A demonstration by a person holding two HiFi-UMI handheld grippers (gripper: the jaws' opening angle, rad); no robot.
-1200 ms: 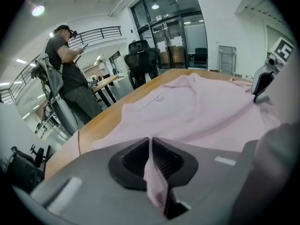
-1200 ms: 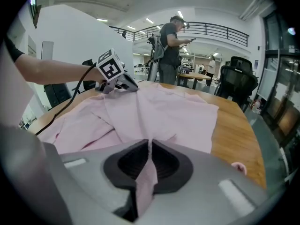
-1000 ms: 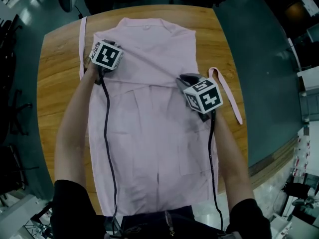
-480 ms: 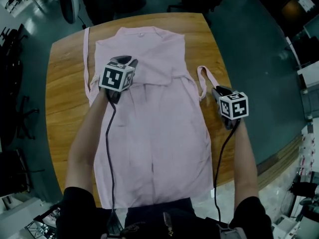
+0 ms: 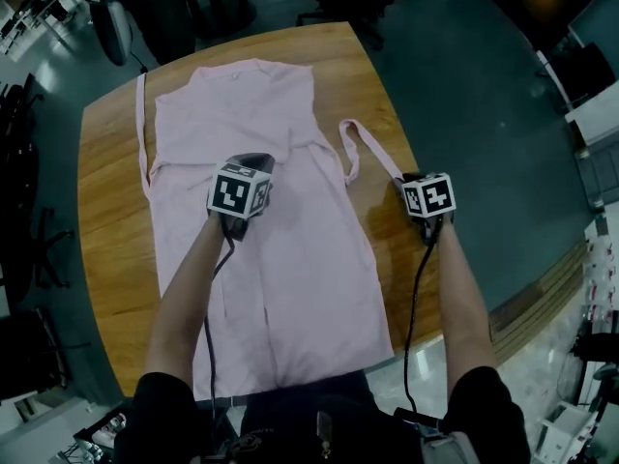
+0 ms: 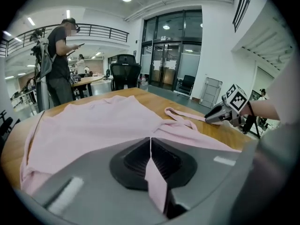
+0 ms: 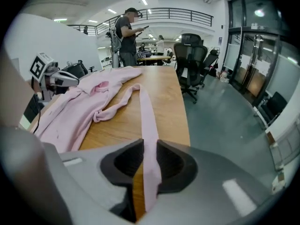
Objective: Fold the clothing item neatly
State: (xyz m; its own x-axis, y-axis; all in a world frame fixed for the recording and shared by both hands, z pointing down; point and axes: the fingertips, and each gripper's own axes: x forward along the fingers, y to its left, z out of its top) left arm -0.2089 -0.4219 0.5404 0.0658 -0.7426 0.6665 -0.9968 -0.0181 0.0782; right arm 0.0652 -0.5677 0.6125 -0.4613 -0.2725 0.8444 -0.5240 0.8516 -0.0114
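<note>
Left claw (image 6: 150, 144) pinches pink garment (image 5: 290, 259) fold. Right claw (image 7: 145, 149) opening, strap (image 7: 143, 111) between its jaws (running ahead over counter (image 7: 164, 102)).

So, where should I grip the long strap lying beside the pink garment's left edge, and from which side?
Probably near its far, free end, from the left side of the table: the strap lies flat and straight on bare wood, with the garment close along its right.
</note>
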